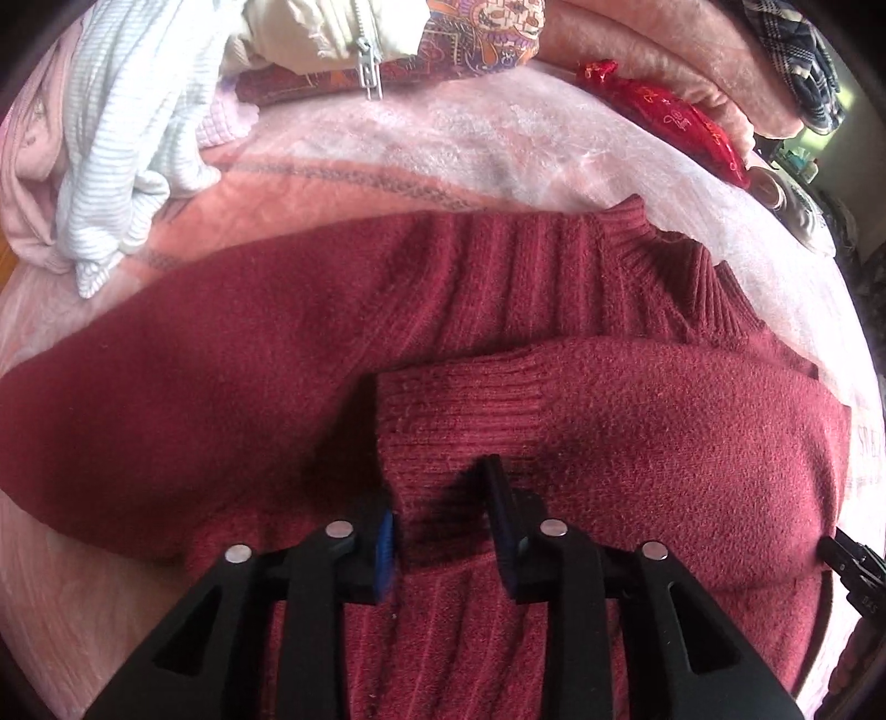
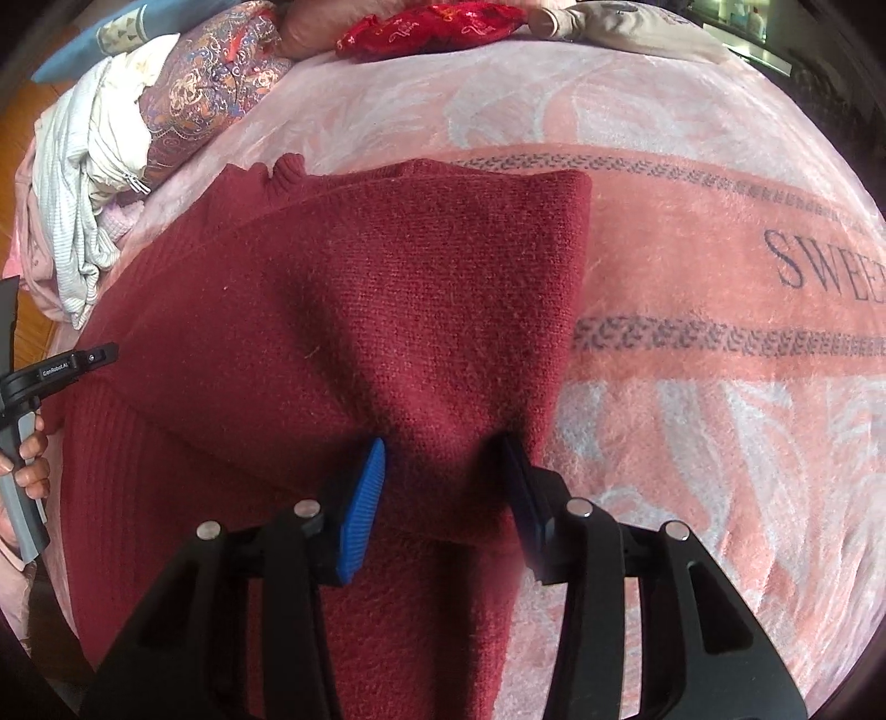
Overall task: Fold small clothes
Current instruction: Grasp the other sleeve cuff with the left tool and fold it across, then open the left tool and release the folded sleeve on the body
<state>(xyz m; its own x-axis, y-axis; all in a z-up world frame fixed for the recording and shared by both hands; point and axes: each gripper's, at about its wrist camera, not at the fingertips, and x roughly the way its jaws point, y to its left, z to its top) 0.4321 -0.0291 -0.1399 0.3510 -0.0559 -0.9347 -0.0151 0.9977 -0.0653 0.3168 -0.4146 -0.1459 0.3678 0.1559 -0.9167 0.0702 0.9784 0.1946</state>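
A dark red knit sweater [image 1: 249,360] lies flat on a pink blanket [image 1: 387,149], its ribbed collar [image 1: 664,266] at the far side. One sleeve is folded across the body, and its ribbed cuff [image 1: 443,410] lies between the parted jaws of my left gripper [image 1: 440,490], which is open. In the right wrist view the sweater [image 2: 332,277] is folded over at its right side. The fabric there bunches and narrows into my right gripper [image 2: 443,443], which is shut on it. A hand [image 2: 30,465] holds the left gripper's handle at the left edge.
A heap of white and pale striped clothes [image 2: 77,183] sits at the far left by a patterned cushion [image 2: 216,83]. A red embroidered pouch [image 2: 432,27] lies at the back. The pink blanket [image 2: 720,277] with lettering stretches to the right of the sweater.
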